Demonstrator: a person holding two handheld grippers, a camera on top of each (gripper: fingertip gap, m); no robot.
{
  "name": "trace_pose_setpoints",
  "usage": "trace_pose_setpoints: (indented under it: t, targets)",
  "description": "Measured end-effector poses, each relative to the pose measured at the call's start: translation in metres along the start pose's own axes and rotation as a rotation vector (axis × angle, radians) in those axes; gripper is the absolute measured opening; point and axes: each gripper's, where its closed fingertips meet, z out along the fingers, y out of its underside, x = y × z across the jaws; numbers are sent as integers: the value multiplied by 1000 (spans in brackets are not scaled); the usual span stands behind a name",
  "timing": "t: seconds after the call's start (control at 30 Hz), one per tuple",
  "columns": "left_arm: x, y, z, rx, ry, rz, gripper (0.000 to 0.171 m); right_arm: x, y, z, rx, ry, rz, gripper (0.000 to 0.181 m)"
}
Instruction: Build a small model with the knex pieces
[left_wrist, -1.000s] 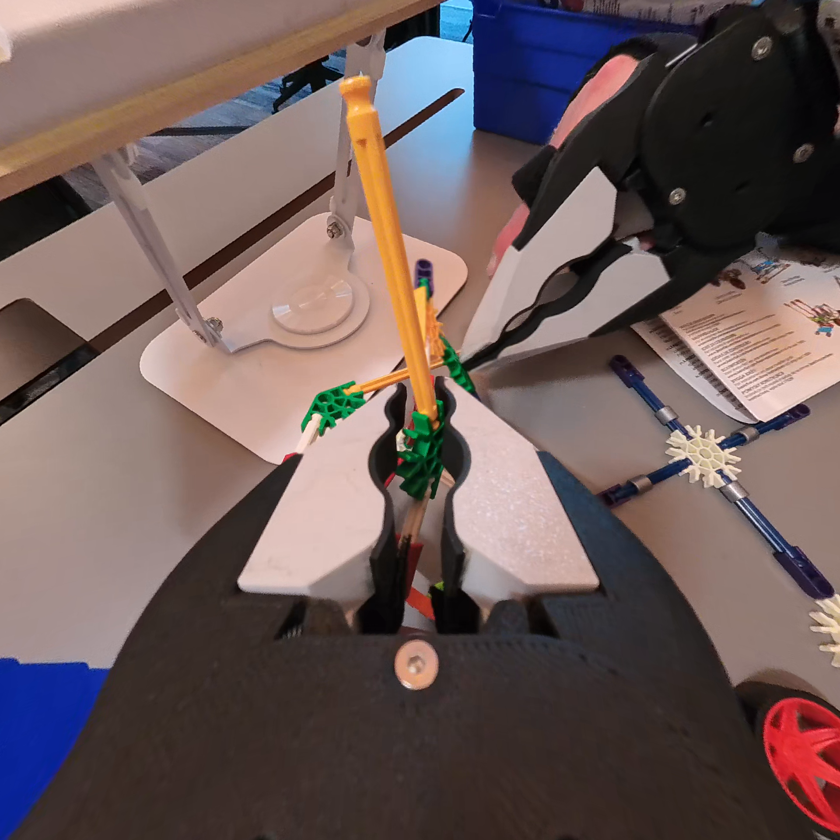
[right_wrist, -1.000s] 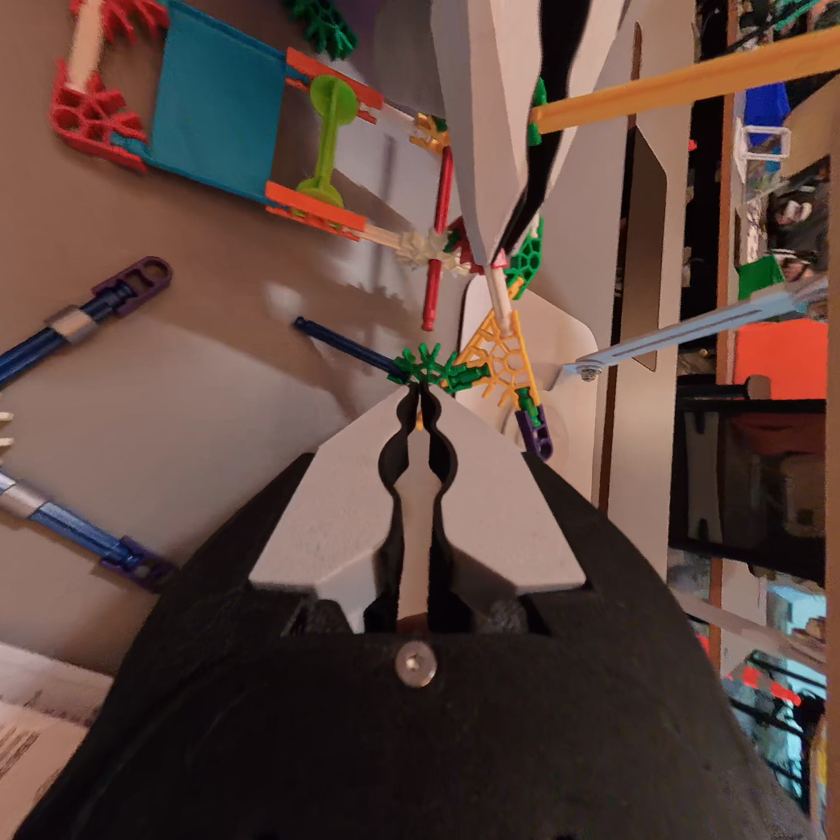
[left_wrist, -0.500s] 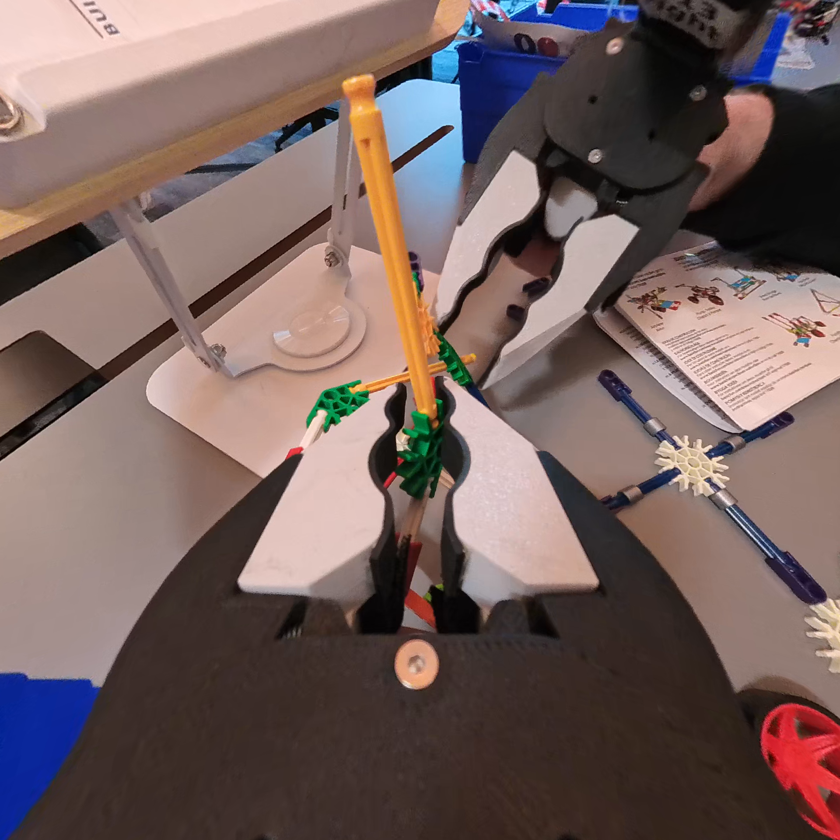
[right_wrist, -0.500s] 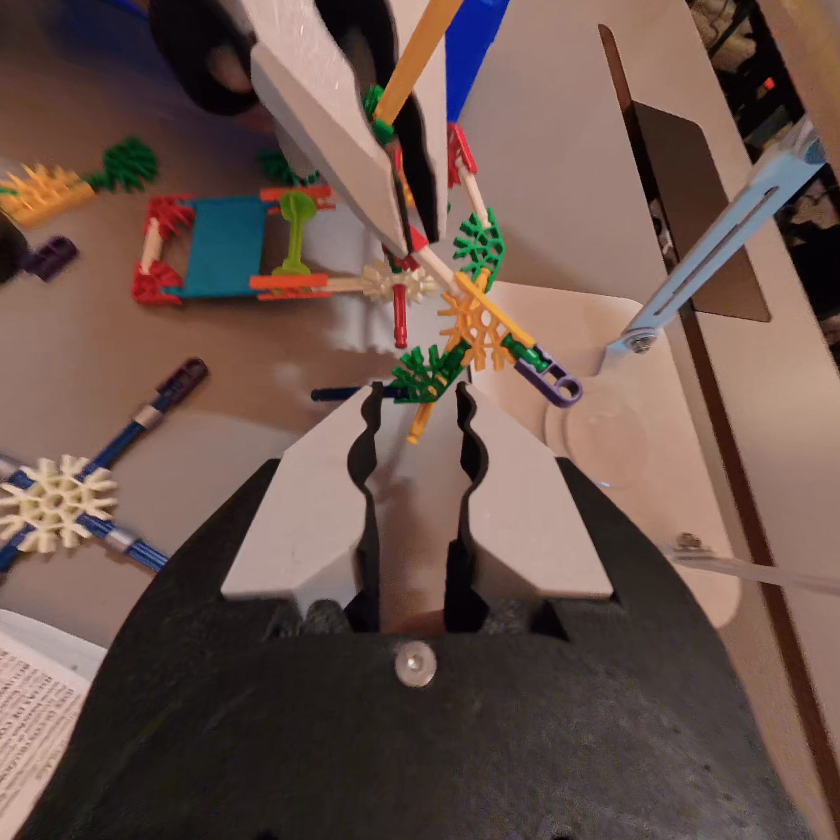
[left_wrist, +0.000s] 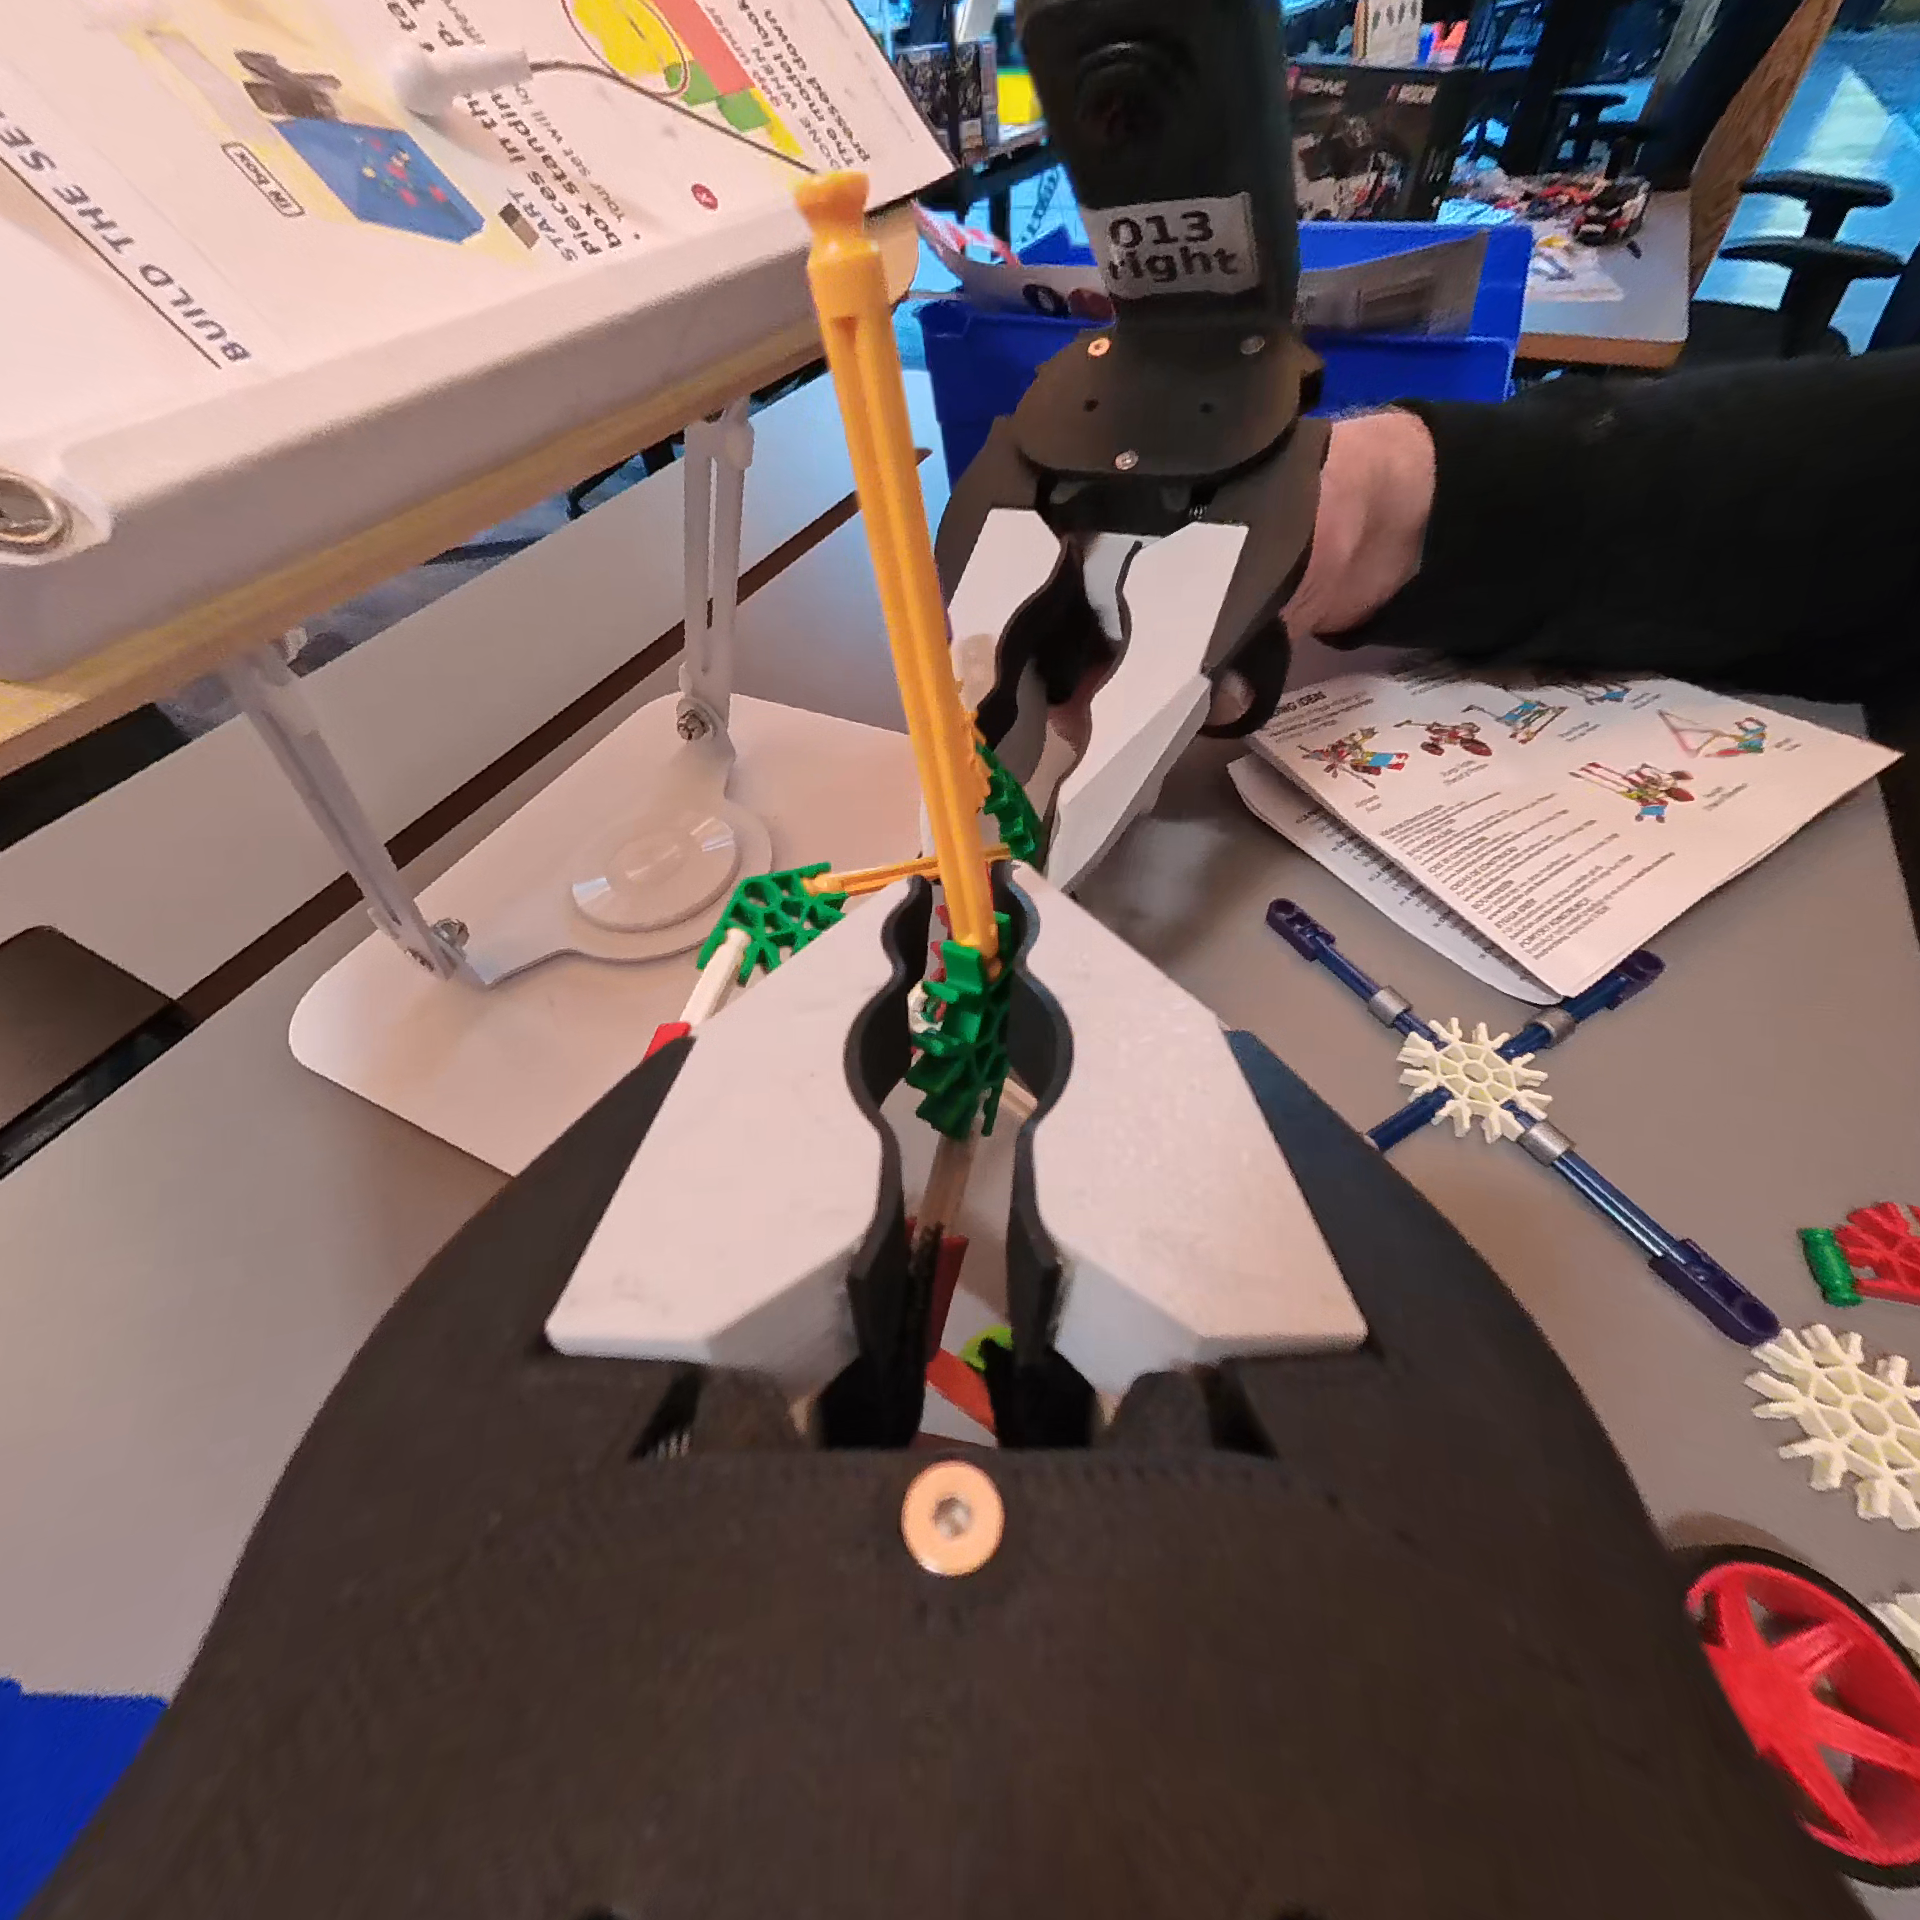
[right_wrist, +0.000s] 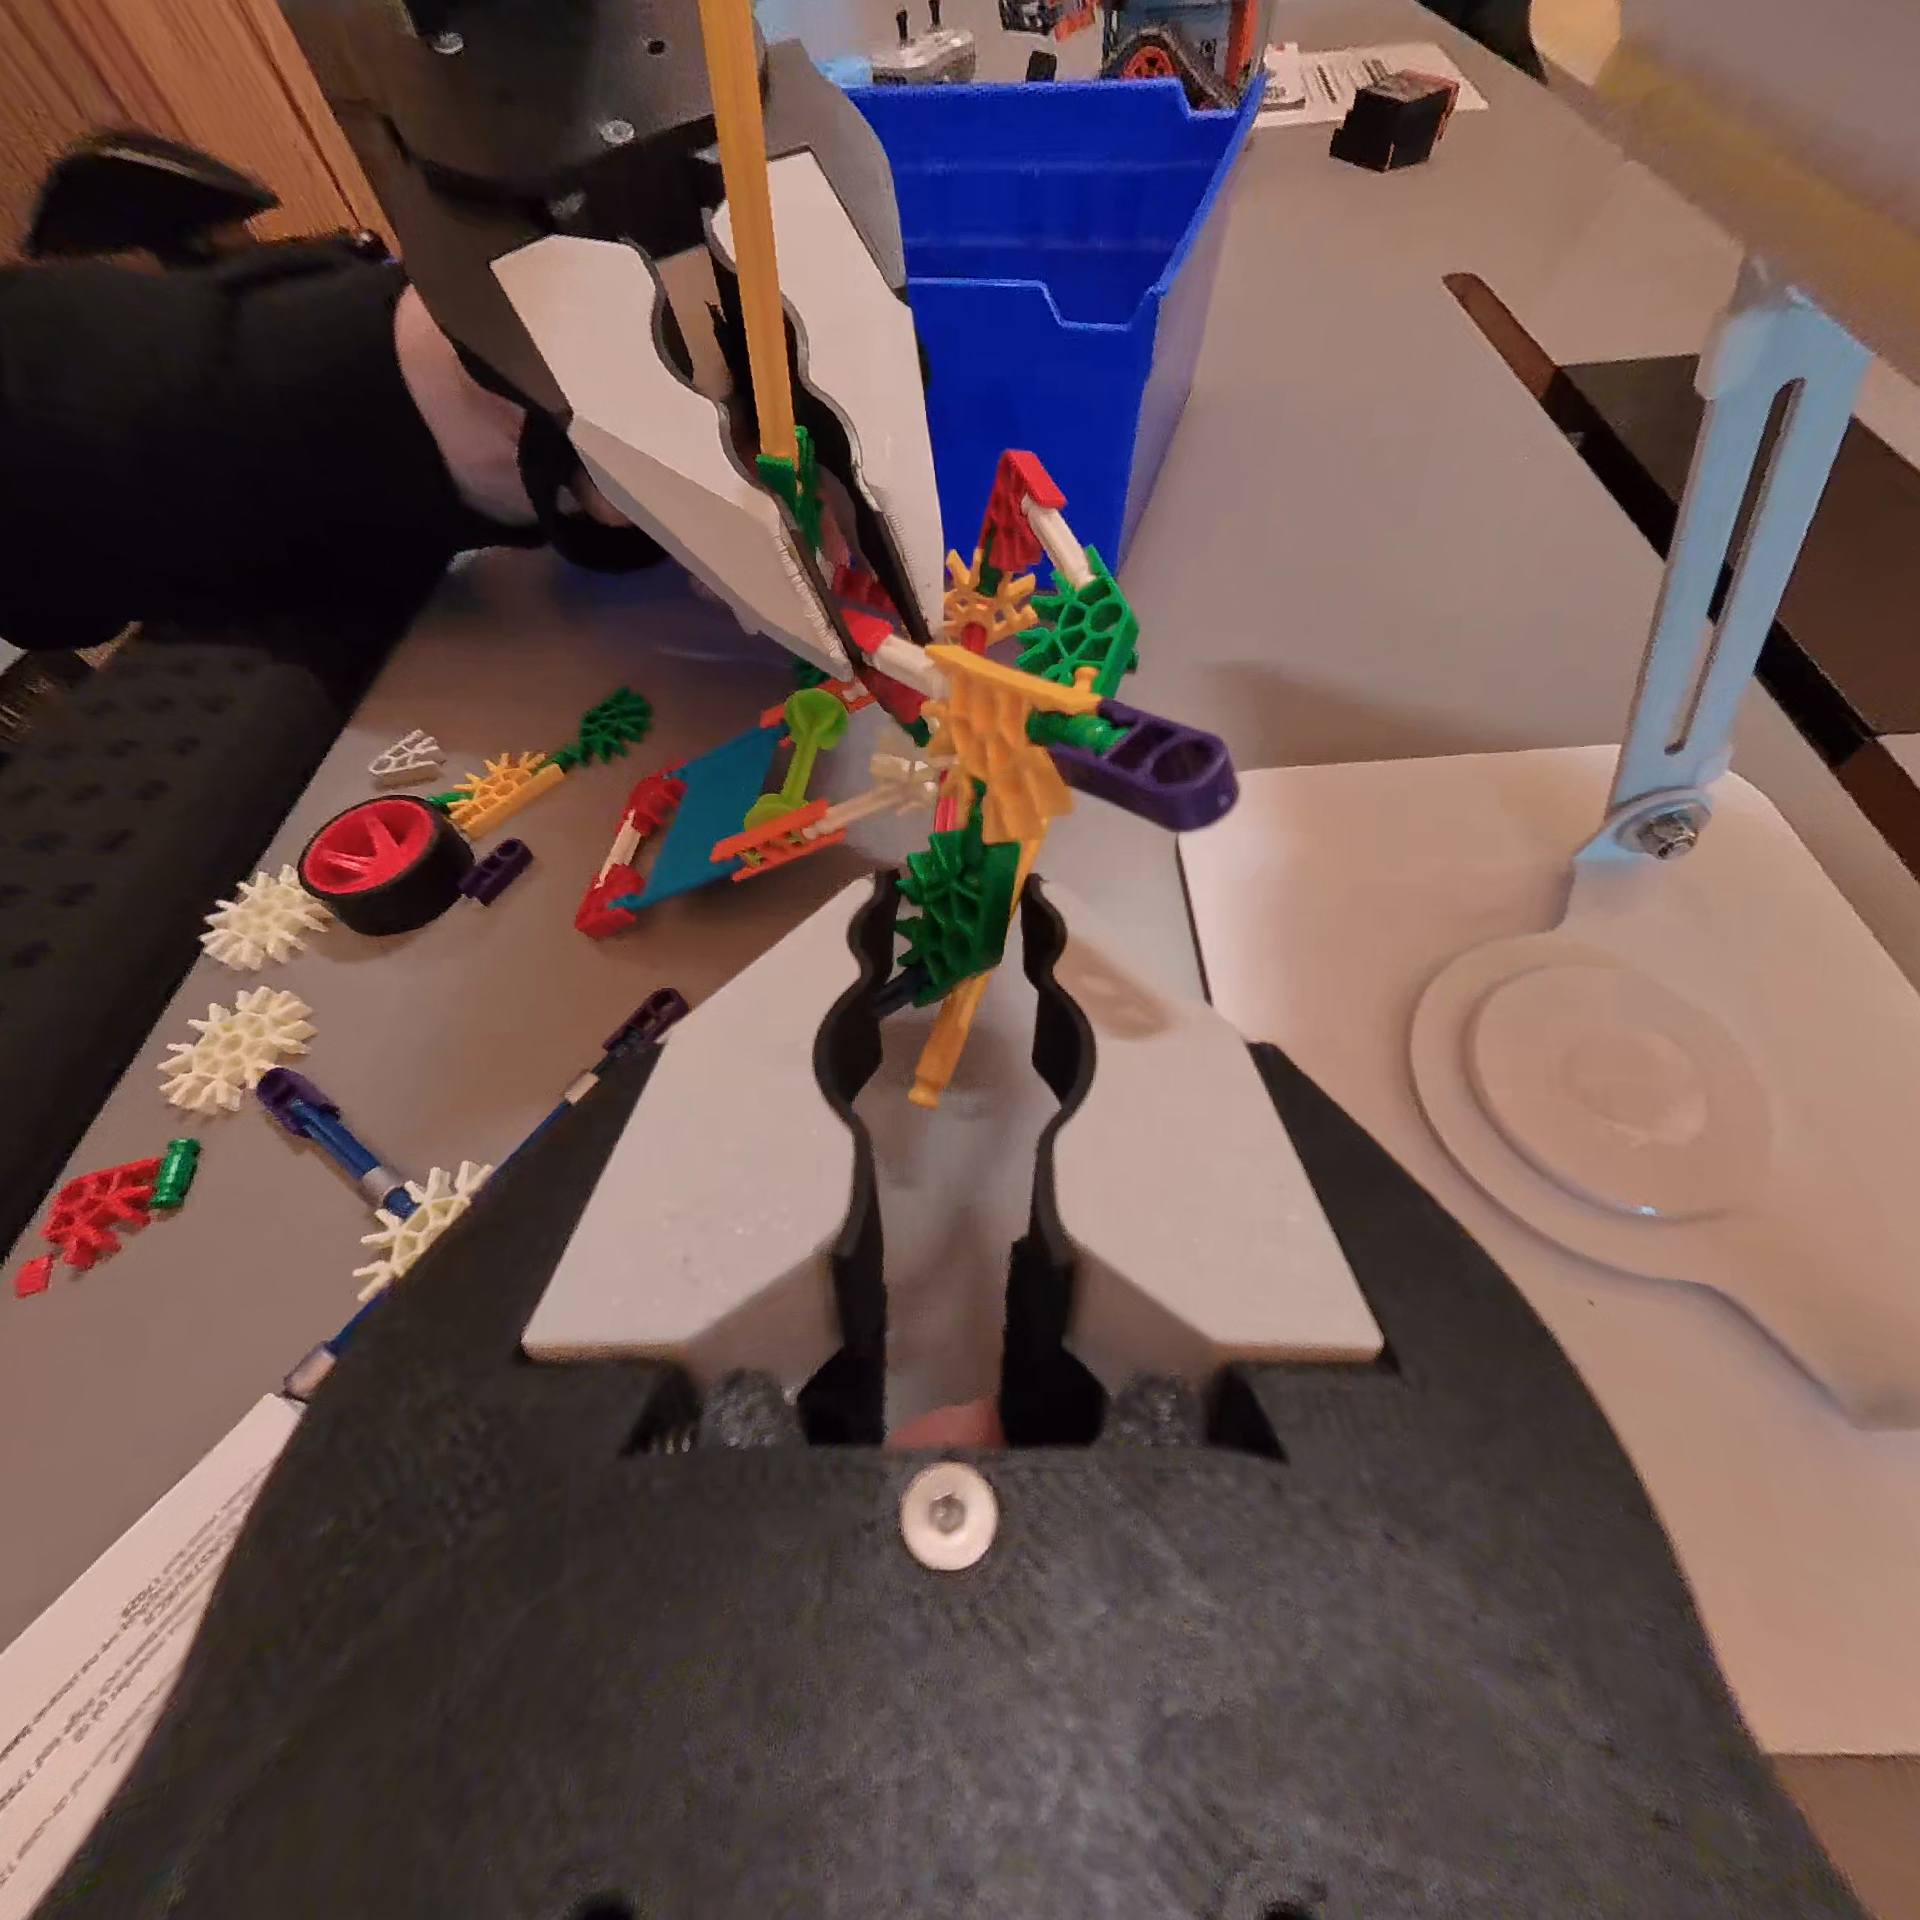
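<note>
My left gripper is shut on a green connector of a rod-and-connector toy model and holds it above the table. A long yellow rod rises from that connector. My right gripper is open, its fingertips either side of another green connector at the model's near end, with a short yellow rod between the fingers. The model also has a yellow connector, a purple piece and a teal panel. The left gripper shows opposite in the right wrist view.
A white stand base carries a tilted board over the table. An instruction sheet, a blue-rod cross with a white hub, a red wheel and loose connectors lie around. A blue bin stands behind. Tip to tip, the grippers are about 4 centimeters apart. From either gripper's tips it is about 20 centimeters to the red wheel.
My right gripper was shut at the green connector, then opened and swung round to face the model upright. My left gripper has kept its hold with little movement.
</note>
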Motion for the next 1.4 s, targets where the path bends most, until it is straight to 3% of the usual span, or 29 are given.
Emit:
trace_pose_setpoints:
  t: [0.13,0.33,0.53,0.83,1.4]
  targets:
    - [-4,-1,-2,35,12,-32,9,0,-2,1,-20,47,-73,20]
    - [-11,0,-4,47,1,-59,9,10,-18,2,1,258,-288,19]
    - [-12,-2,-4,55,-9,-51,9,0,-18,2,24,178,-261,14]
    - [-12,-2,-6,80,8,-74,11,-2,-23,1,22,189,-274,11]
    - [-2,13,-6,-19,16,51,11,-12,-26,2,47,161,-320,9]
